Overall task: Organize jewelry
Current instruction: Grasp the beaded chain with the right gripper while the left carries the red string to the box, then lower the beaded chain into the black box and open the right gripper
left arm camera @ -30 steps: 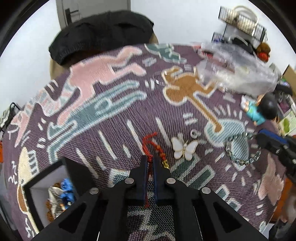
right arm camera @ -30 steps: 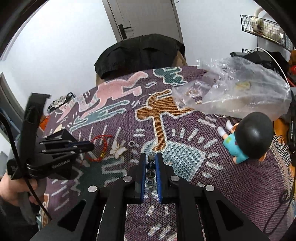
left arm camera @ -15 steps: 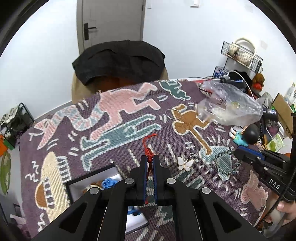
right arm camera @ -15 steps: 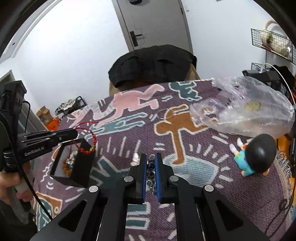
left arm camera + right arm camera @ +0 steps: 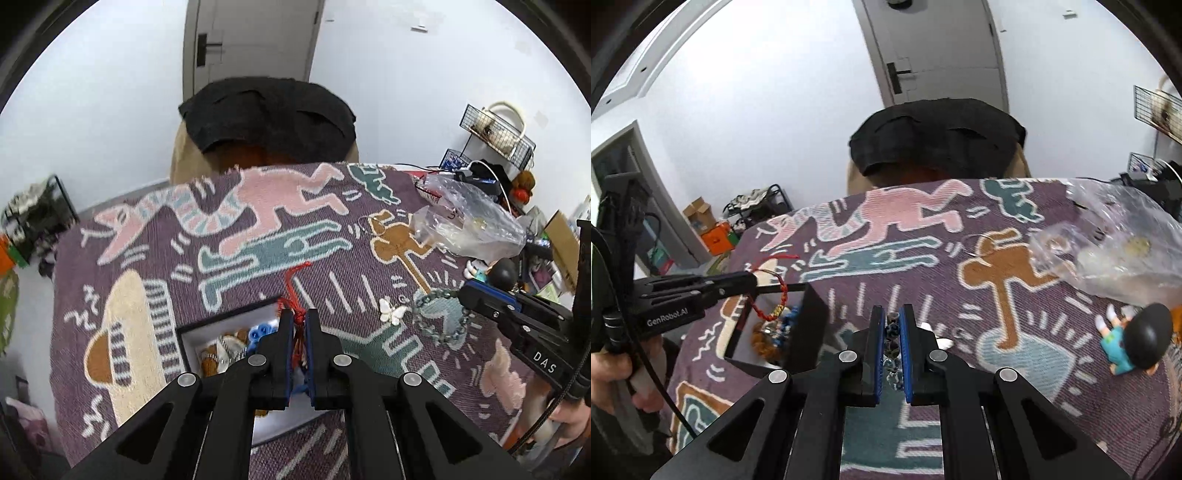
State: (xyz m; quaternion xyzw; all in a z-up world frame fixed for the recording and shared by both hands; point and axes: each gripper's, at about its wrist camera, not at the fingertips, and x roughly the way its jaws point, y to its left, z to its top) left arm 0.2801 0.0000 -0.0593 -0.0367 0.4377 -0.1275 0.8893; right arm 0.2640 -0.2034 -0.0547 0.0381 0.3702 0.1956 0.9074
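Red bracelet, lifted off the patterned cloth a second ago, now hangs over the open jewelry box, pinched in the left gripper; release should follow. Right gripper stays clamped on the grey bead bracelet.

On the patterned cloth an open box sits toward the left, with small trinkets inside it. The left gripper is above the box, a cord bracelet pinched in it. To the box's right lies a butterfly charm; beyond it a bead bracelet hangs from the right gripper. A plastic bag lies at the far right, a doll just before it.
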